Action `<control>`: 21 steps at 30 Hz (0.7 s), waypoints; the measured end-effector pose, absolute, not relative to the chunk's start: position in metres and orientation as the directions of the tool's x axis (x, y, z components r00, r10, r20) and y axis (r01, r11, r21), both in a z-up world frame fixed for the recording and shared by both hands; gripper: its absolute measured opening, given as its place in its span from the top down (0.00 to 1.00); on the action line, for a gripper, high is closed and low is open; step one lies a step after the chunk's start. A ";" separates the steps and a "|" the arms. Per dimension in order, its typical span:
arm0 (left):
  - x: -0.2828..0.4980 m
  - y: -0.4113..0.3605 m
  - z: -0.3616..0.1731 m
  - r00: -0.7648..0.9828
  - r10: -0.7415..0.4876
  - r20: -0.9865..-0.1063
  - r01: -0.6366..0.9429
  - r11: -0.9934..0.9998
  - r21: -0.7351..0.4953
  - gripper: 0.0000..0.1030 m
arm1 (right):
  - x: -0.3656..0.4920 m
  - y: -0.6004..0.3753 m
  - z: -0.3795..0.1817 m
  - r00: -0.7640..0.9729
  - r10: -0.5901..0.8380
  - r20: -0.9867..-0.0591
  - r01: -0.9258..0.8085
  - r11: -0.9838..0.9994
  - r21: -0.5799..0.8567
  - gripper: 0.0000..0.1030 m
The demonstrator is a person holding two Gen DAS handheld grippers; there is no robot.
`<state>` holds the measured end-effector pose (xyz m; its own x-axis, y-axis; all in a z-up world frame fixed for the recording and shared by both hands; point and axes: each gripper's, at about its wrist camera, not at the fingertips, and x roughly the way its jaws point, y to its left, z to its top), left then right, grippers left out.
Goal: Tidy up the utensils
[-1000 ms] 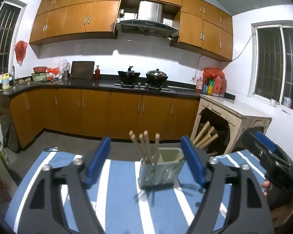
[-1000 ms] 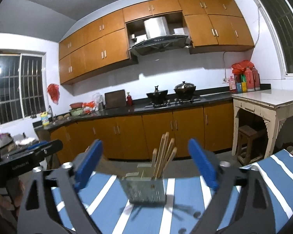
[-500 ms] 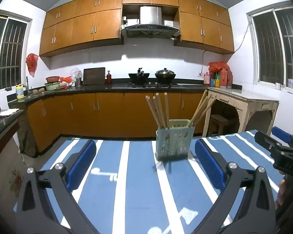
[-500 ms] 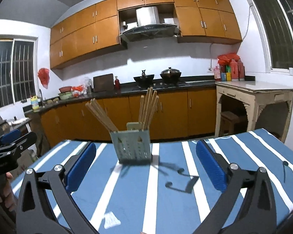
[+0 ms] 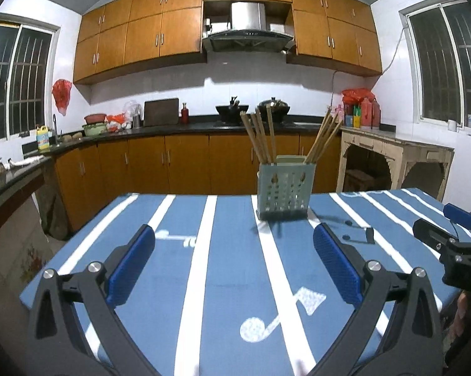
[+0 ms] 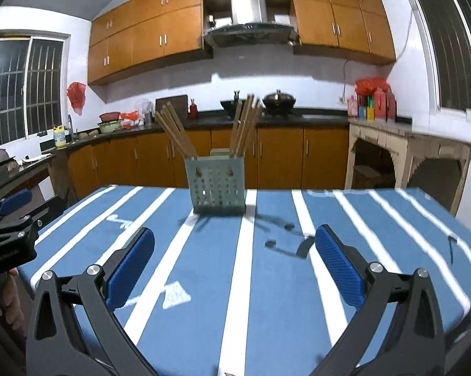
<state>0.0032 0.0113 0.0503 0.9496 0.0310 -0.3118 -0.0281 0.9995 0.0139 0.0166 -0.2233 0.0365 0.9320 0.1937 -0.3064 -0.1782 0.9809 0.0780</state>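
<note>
A pale green perforated utensil holder (image 5: 285, 190) stands upright near the far edge of the blue striped table (image 5: 223, 269). It also shows in the right wrist view (image 6: 217, 189). Two bunches of wooden chopsticks (image 5: 260, 136) lean out of it, one left and one right (image 5: 325, 136). My left gripper (image 5: 234, 266) is open and empty, well short of the holder. My right gripper (image 6: 234, 264) is open and empty too, equally far back. Each gripper shows at the edge of the other's view.
The table carries a blue cloth with white stripes and music notes (image 6: 248, 269). Beyond it run kitchen counters with orange cabinets (image 5: 185, 159), a stove with pots (image 5: 273, 105), and a stone side table (image 5: 392, 153) at the right.
Both grippers have pulled back from the holder and risen; it now looks smaller and farther away. More of the table shows in front. Both stay open.
</note>
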 end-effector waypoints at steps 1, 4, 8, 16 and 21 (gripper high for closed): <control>0.003 0.012 0.049 0.948 0.033 -0.316 -0.030 0.999 0.012 0.04 | 0.016 -0.224 0.035 0.932 0.192 -0.307 -0.175 0.981 0.084 0.02; 0.000 0.015 0.041 0.947 0.035 -0.318 -0.036 0.999 0.002 0.04 | 0.014 -0.227 0.031 0.935 0.185 -0.303 -0.163 0.982 0.098 0.02; -0.002 0.013 0.035 0.949 0.022 -0.314 -0.027 1.000 -0.012 0.04 | 0.013 -0.228 0.027 0.936 0.182 -0.301 -0.156 0.982 0.110 0.02; -0.004 0.007 0.026 0.948 0.010 -0.317 -0.012 1.000 -0.006 0.04 | 0.010 -0.228 0.023 0.940 0.174 -0.293 -0.149 0.983 0.106 0.02; -0.004 0.009 0.023 0.947 0.012 -0.320 -0.019 1.000 -0.018 0.04 | 0.009 -0.228 0.023 0.942 0.172 -0.288 -0.149 0.984 0.102 0.02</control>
